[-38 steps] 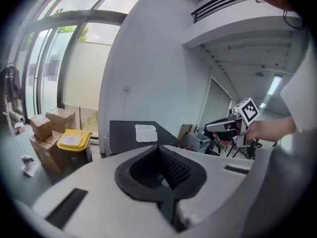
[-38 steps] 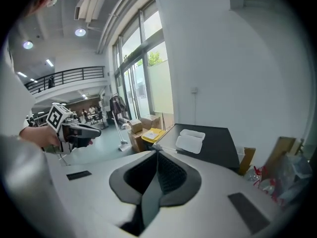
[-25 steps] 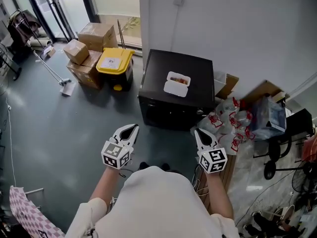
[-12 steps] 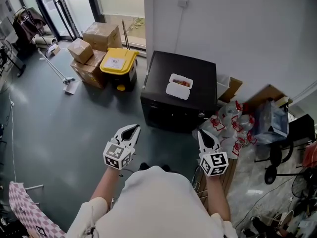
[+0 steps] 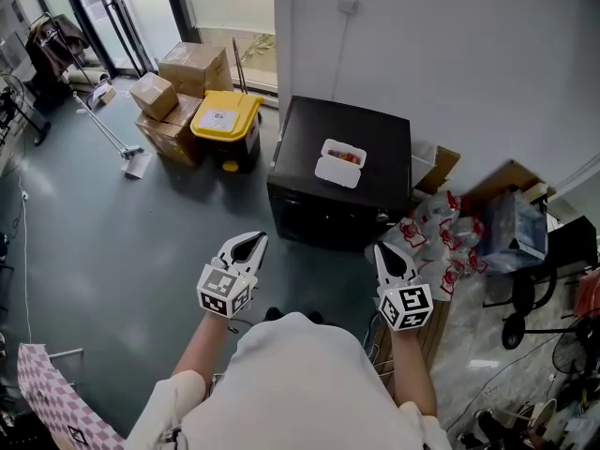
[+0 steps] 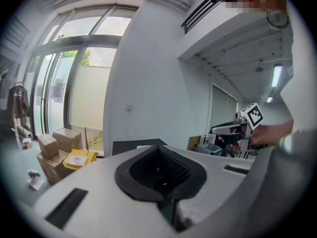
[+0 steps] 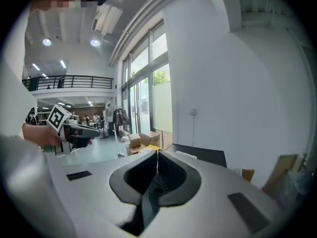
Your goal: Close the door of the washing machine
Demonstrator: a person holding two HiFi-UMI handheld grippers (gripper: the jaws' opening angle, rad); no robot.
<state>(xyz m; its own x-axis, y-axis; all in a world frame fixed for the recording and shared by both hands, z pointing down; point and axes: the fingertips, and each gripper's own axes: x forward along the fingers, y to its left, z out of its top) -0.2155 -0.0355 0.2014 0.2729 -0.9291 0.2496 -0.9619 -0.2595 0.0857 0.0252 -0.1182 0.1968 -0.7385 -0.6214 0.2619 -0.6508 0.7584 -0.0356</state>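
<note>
Plainly, my left gripper and right gripper hang pressed together, empty: the washer at twelve o'clock is well apart.

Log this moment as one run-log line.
phase: pre-contact | left gripper: shut, empty | right gripper: shut, empty | washing machine: ahead, untouched | door: state unclear | white container: on machine top

Cardboard boxes were stacked at upper left beside a yellow bin, with a mop lying on the grey floor nearby. A white food container sat at centre. Red-and-white plastic bags were heaped at right, near a black chair. Checked cloth showed at lower left.
</note>
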